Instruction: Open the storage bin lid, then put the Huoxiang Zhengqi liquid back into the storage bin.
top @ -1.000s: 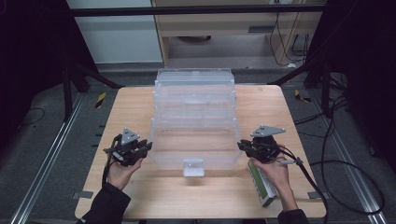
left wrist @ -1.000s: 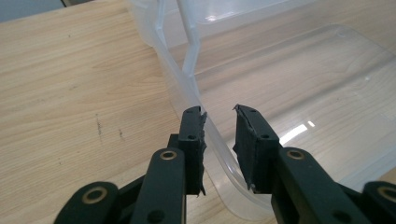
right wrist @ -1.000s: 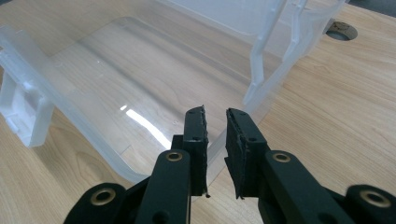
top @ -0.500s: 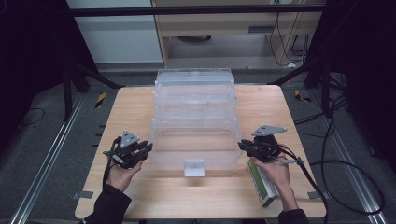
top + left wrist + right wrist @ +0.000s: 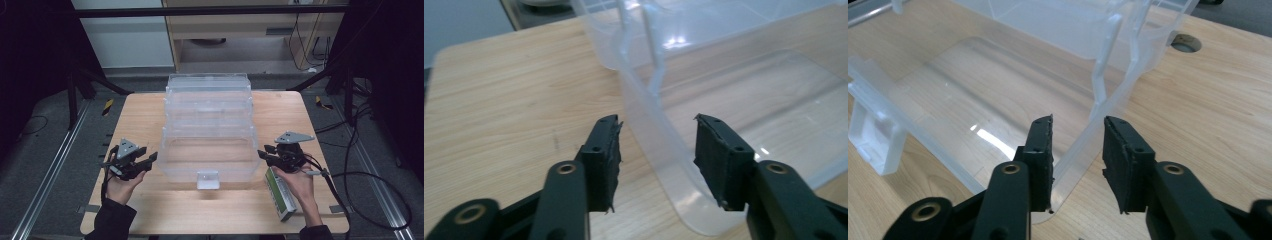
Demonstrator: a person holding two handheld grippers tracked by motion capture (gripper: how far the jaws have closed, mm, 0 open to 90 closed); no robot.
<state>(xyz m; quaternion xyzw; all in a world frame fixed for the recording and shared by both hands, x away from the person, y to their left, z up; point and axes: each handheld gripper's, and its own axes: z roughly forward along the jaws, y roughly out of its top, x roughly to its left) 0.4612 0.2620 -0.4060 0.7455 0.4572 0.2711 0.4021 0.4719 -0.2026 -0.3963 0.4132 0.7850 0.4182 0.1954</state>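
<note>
A clear plastic storage bin [image 5: 207,150] lies on the wooden table [image 5: 145,110], its low front section toward me. My left gripper [image 5: 150,159] is at the bin's left front corner. In the left gripper view the clear side wall [image 5: 649,130] runs between the jaws of my left gripper [image 5: 656,135], and neither pad presses on it. My right gripper [image 5: 262,152] is at the right front corner. There the bin's wall edge [image 5: 1083,140] stands between the jaws of my right gripper [image 5: 1078,125], again with a gap. Both grippers' jaws have just been opening.
A green and white carton [image 5: 280,196] lies on the table under the right hand, near the front right edge. A white latch tab [image 5: 207,179] sticks out of the bin's front. Cables trail off the table's right side. A cabinet stands behind the table.
Both grippers' jaws stand wider apart than before and have let go of the bin's side walls. The hands and the bin have kept their places.
</note>
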